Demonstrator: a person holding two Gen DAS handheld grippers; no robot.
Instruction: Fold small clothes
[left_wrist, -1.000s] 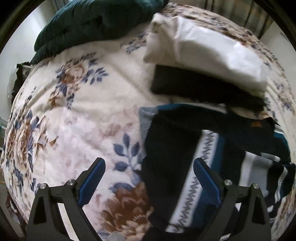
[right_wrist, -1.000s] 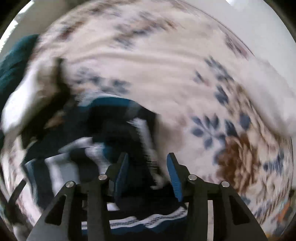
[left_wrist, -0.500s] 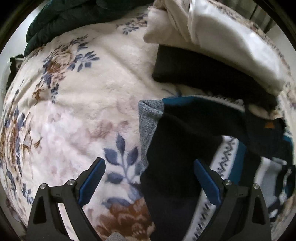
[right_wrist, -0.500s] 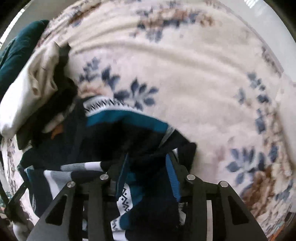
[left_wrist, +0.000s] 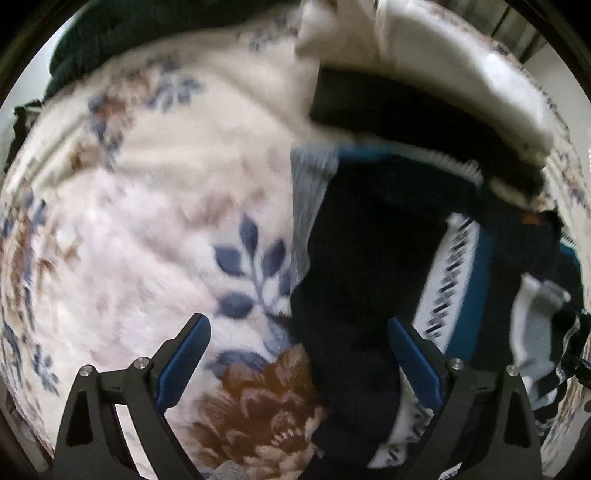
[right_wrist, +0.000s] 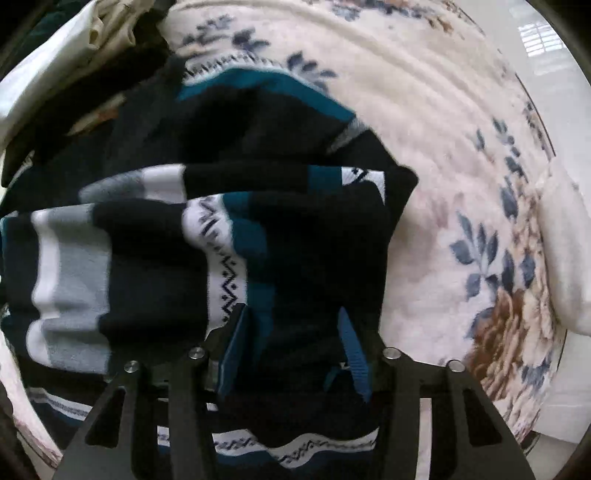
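Two sets of jaws are mine, and one small knitted sweater (right_wrist: 155, 258) is the thing between us. It lies on the bed, on a cream blanket (left_wrist: 147, 206) printed with blue leaves and brown flowers. The sweater is mostly black, with teal bands, grey and white stripes, and a white strip carrying a dark zigzag pattern. A grey ribbed edge (left_wrist: 308, 206) shows along its side nearest the bare blanket, and a small orange tag (left_wrist: 530, 219) sits on its far part. It is bunched and partly doubled over itself.

My right gripper (right_wrist: 293, 354) has its jaws partly closed with a thick fold of the sweater's black and teal cloth between them; the blue pads press into it on both sides.

My left gripper (left_wrist: 298, 354) has its jaws spread wide, holding nothing. One finger sits over the blanket beside the sweater's grey edge, the other over the sweater's black panel.

Beyond the sweater lie a flat black garment (left_wrist: 406, 110) touching its far edge, and past that a white folded bundle (left_wrist: 461, 81). A dark green cloth (left_wrist: 147, 29) lies farther off.
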